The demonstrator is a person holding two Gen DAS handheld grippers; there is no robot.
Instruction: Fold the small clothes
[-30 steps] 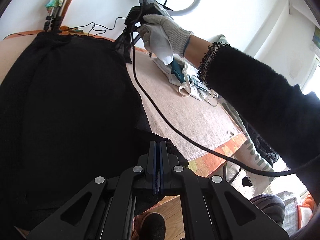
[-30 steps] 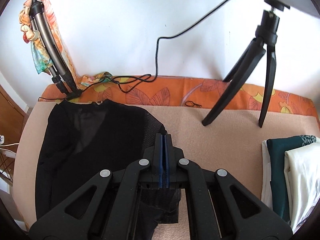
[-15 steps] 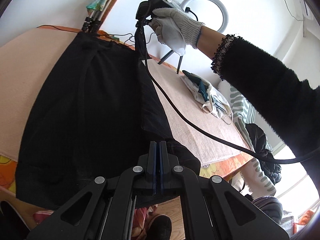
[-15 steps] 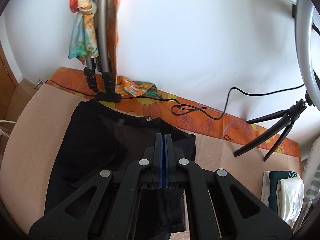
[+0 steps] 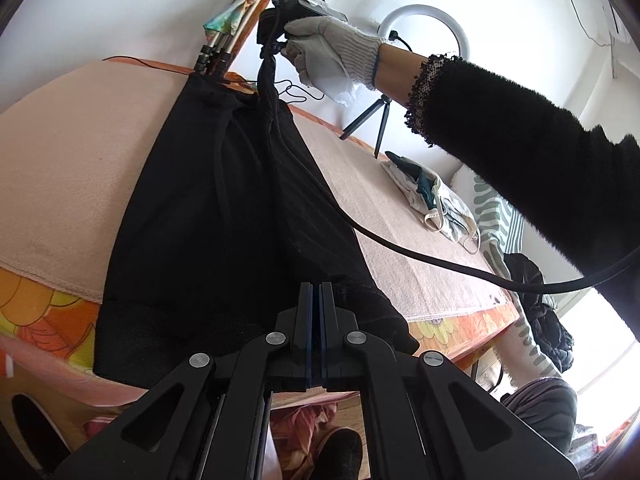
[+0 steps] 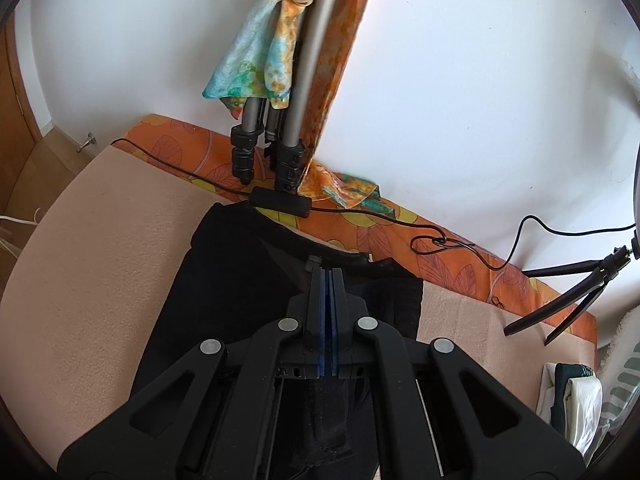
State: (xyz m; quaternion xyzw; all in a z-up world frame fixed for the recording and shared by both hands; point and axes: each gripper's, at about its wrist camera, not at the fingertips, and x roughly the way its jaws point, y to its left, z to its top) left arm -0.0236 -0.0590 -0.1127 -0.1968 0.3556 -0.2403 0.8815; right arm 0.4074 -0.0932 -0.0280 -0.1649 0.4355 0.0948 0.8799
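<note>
A black garment (image 5: 208, 208) lies lengthwise on the beige blanket (image 5: 72, 152) that covers the table. My left gripper (image 5: 316, 292) is shut on its near hem, at the table's front edge. A person's white-gloved hand (image 5: 332, 56) holds my right gripper (image 5: 267, 50) above the far end, and a strip of black fabric hangs from it. In the right wrist view the right gripper (image 6: 328, 276) is shut on the black garment (image 6: 240, 280) near its collar, with pinched cloth trailing below the fingers.
A pile of folded clothes (image 5: 432, 196) lies at the table's right end. A ring light (image 5: 424, 28) on a small tripod (image 6: 568, 304) stands at the back right. Tripod legs with a scarf (image 6: 264, 140) stand behind the collar. A black cable (image 5: 400, 248) hangs across from the right gripper.
Both grippers have moved left, carrying the garment's right side over the rest of it. The right gripper went from mid-table to above the collar and rolled.
</note>
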